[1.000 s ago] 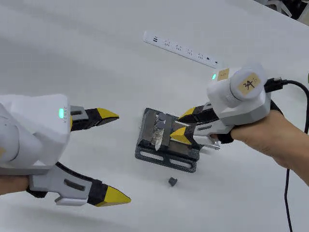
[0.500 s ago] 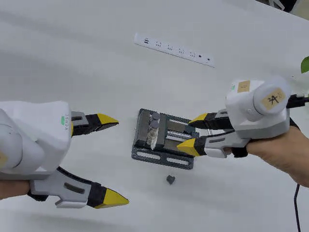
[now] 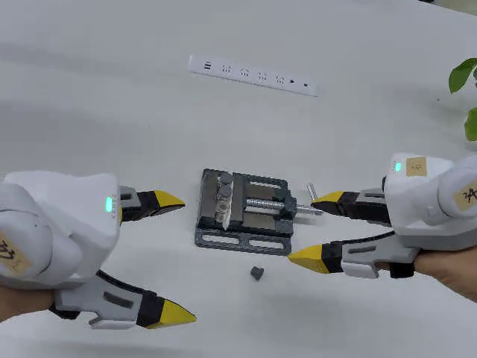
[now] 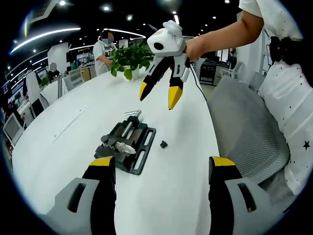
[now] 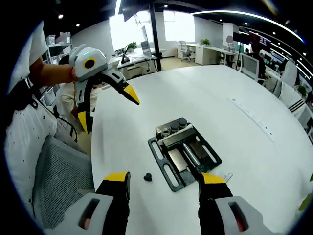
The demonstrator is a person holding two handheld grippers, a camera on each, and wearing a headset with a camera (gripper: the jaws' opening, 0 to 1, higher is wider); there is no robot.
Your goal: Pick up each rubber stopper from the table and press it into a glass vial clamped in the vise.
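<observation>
The left gripper (image 3: 173, 257) hangs open and empty, left of the vise (image 3: 261, 242). The vise clamps what look like three vials (image 3: 223, 215) in a row, two seemingly capped already. One loose rubber stopper (image 3: 257, 273) lies on the table (image 3: 112, 112) just before the vise, nearer the right gripper (image 3: 314, 229), which is likewise open and empty.

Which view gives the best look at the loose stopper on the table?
The head view: the loose stopper lies in the open near the vise, seen from above. Both gripper views show it too, as a smaller dark speck.
</observation>
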